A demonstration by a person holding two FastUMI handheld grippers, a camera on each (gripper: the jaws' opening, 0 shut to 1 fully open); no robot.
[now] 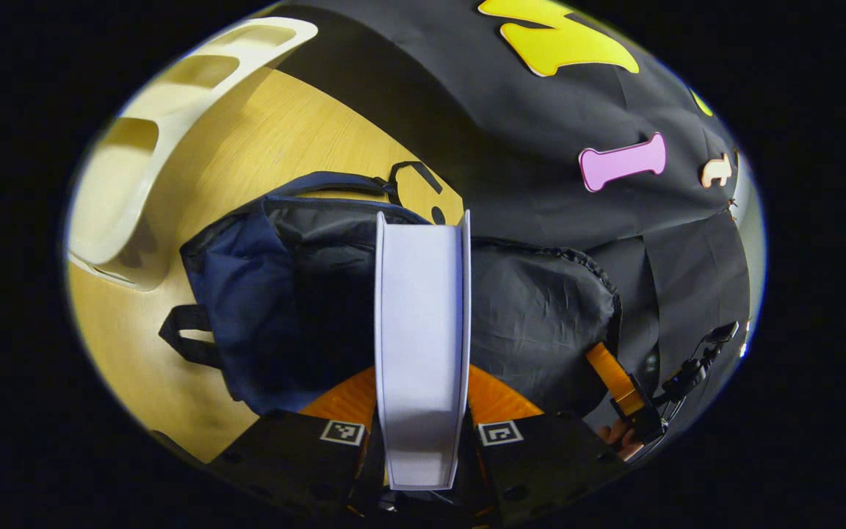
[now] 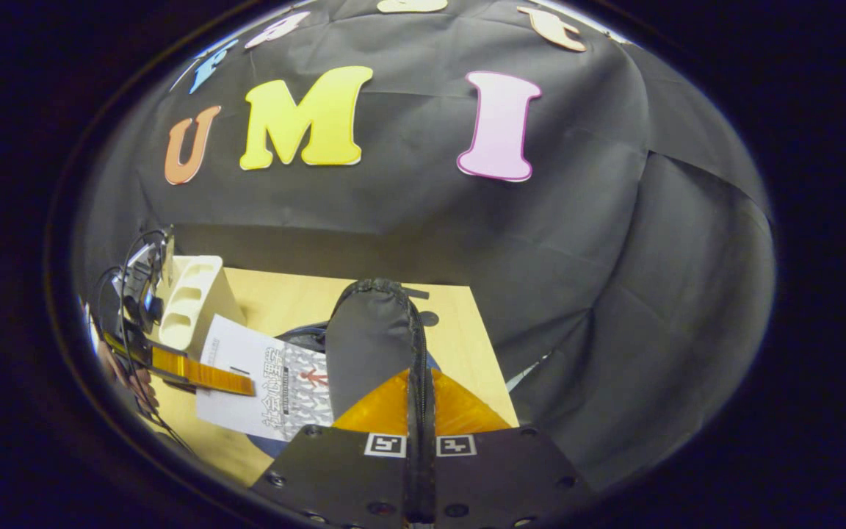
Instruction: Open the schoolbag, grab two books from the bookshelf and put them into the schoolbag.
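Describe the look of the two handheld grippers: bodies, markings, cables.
Both look alike. The left gripper has a black body with screw holes, and a square black-and-white marker on each finger base. The right gripper shows the same black body and paired markers. Farther off in the right gripper view, the left gripper carries black cables looping off its top.

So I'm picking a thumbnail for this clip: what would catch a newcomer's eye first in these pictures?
Probably the pale book standing edge-on between the fingers of the left hand-held gripper, right above the dark blue schoolbag on the wooden table. Next, in the right gripper view, the bag's black flap is pinched up by its zipper edge in the right hand-held gripper. The cream bookshelf lies at the table's far left.
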